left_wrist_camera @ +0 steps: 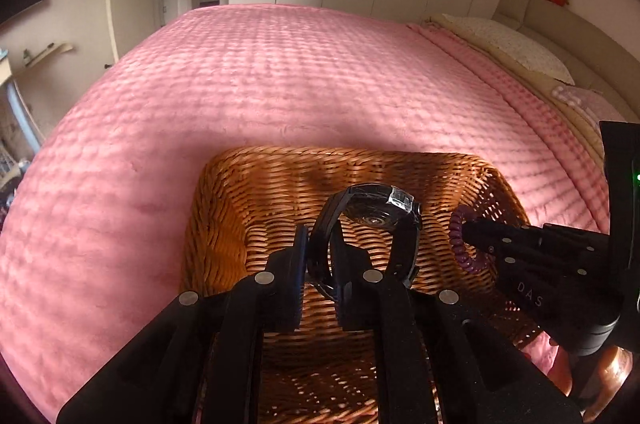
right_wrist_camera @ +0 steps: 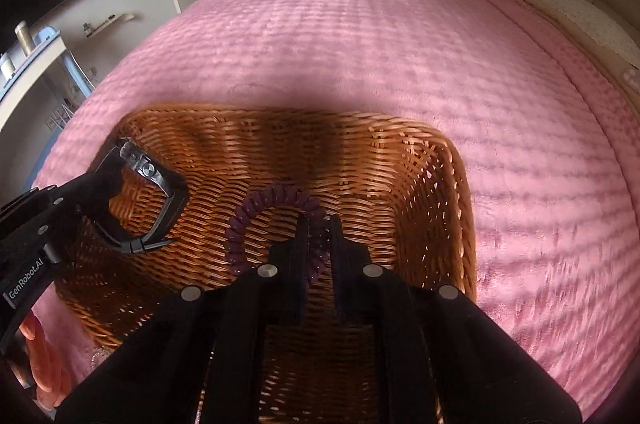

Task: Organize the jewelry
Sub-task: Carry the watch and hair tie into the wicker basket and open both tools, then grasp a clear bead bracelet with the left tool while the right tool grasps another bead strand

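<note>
Watch strap sits pinched between the nearly closed fingers of the left gripper, held above the inside of the wicker basket. Just beside it, the right gripper, also narrowed, clamps a purple coil bracelet over the same basket. Beyond lies the pink bedspread.

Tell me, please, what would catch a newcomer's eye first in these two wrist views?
Probably the bright pink bedspread filling both views, with a brown wicker basket sitting on it in the foreground. Next come the two items held over the basket: the left gripper is shut on a black wristwatch, and beside it the right gripper is shut on a purple coiled bracelet.
</note>
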`<action>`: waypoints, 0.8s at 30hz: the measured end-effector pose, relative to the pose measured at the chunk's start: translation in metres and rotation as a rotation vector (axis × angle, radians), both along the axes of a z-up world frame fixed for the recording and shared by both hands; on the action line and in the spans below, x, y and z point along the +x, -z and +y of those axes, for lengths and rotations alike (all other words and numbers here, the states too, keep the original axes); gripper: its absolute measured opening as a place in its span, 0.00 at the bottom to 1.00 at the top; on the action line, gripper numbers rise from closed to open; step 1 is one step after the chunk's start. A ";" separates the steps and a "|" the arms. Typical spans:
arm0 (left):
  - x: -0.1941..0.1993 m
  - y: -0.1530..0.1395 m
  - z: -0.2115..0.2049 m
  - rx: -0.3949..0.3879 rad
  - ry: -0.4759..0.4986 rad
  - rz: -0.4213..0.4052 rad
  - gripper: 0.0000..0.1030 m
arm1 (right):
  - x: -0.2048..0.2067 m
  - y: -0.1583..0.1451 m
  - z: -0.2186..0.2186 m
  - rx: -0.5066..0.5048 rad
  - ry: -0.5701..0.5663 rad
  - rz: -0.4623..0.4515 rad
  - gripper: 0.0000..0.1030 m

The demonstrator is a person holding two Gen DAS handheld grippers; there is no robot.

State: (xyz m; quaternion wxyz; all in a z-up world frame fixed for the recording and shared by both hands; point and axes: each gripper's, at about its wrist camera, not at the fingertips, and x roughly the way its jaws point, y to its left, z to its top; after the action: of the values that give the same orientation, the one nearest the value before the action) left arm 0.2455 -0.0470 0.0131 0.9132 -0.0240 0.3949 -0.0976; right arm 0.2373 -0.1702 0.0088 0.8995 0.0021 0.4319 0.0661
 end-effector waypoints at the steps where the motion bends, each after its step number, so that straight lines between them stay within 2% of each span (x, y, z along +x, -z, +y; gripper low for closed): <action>1: 0.003 0.004 0.001 -0.004 0.000 0.009 0.09 | 0.002 0.004 -0.001 -0.004 0.000 0.011 0.08; 6: 0.012 0.019 0.001 -0.004 0.009 0.040 0.12 | 0.007 0.017 0.000 -0.009 -0.010 0.037 0.09; 9: 0.007 0.017 0.005 -0.027 0.014 0.040 0.27 | 0.003 0.019 -0.001 -0.007 -0.012 0.049 0.10; 10: 0.004 0.014 0.008 -0.043 0.020 0.038 0.45 | 0.001 0.016 -0.003 -0.005 -0.012 0.039 0.10; 11: 0.001 0.010 0.011 -0.062 0.027 0.029 0.50 | -0.003 0.014 -0.004 0.001 -0.011 0.026 0.13; 14: -0.020 -0.007 0.023 -0.109 0.057 -0.010 0.49 | -0.016 0.004 -0.009 0.025 -0.006 -0.007 0.24; 19: -0.065 -0.039 0.050 -0.197 0.100 -0.082 0.49 | -0.053 -0.022 -0.014 0.079 -0.017 -0.072 0.25; 24: -0.115 -0.065 0.070 -0.221 0.097 -0.152 0.49 | -0.102 -0.042 -0.017 0.127 -0.044 -0.138 0.30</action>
State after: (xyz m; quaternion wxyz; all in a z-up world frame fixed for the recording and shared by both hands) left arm 0.1310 0.0231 0.0783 0.9265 -0.0980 0.3122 -0.1860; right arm 0.1349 -0.1875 0.0507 0.9235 0.0451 0.3638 0.1132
